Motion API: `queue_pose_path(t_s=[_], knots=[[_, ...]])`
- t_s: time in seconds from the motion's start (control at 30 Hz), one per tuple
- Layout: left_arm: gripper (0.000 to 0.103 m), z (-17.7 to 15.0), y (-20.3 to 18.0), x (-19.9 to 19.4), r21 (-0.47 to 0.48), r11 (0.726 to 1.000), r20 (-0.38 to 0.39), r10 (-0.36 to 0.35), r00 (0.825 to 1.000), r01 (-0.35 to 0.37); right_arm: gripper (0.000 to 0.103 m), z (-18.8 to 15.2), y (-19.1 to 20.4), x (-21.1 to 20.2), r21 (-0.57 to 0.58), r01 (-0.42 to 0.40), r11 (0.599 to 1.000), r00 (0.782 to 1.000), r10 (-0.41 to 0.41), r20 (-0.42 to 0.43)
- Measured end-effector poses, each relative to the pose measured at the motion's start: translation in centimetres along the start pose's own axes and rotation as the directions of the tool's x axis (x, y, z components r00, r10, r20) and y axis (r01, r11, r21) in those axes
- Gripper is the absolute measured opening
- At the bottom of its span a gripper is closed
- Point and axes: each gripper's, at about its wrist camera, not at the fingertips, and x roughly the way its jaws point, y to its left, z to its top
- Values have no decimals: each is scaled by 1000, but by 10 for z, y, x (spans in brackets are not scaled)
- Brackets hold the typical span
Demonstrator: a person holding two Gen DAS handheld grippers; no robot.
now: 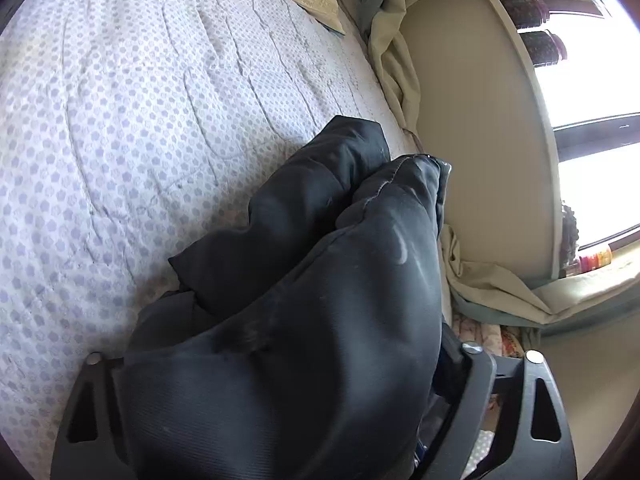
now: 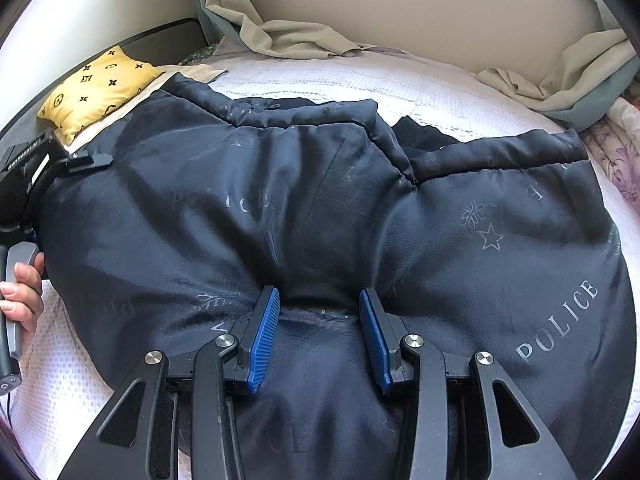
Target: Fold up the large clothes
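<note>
Black satin lining up, the jacket [image 2: 320,208] lies spread across the bed [image 2: 400,76], reaching its left edge by the yellow pillow [image 2: 96,88]. I judge it padded, bulky, soft and slippery, best taken at stitched hems. My right tool [image 2: 319,300] is clenched on a bunched fold near the front edge. My left tool [image 1: 280,380] is buried under cloth; its fingers are hidden, so I cannot tell its grip.
</note>
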Motion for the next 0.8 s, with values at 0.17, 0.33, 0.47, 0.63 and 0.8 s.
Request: queue_pose_path(t_s=[0.17, 0.33, 0.47, 0.63, 0.8], knots=[[58, -2, 9, -6, 15, 999, -25, -50, 998, 50, 38, 0, 0, 1, 2, 1, 1000, 1000, -1, -1], [46, -5, -8, -13, 100, 994, -4, -47, 999, 48, 38, 1, -1, 2, 6, -4, 1000, 1000, 4, -4], [43, -12, -39, -24, 238, 971, 35, -21, 999, 12, 38, 1, -3, 3, 13, -8, 1000, 1000, 8, -7], [41, -36, -93, -40, 462, 885, 107, 4, 994, -53, 38, 1, -10, 5, 36, -21, 999, 1000, 22, -19], [41, -75, -144, -53, 632, 771, 143, -15, 990, -80, 38, 1, -11, 7, 44, -19, 999, 999, 20, -26]])
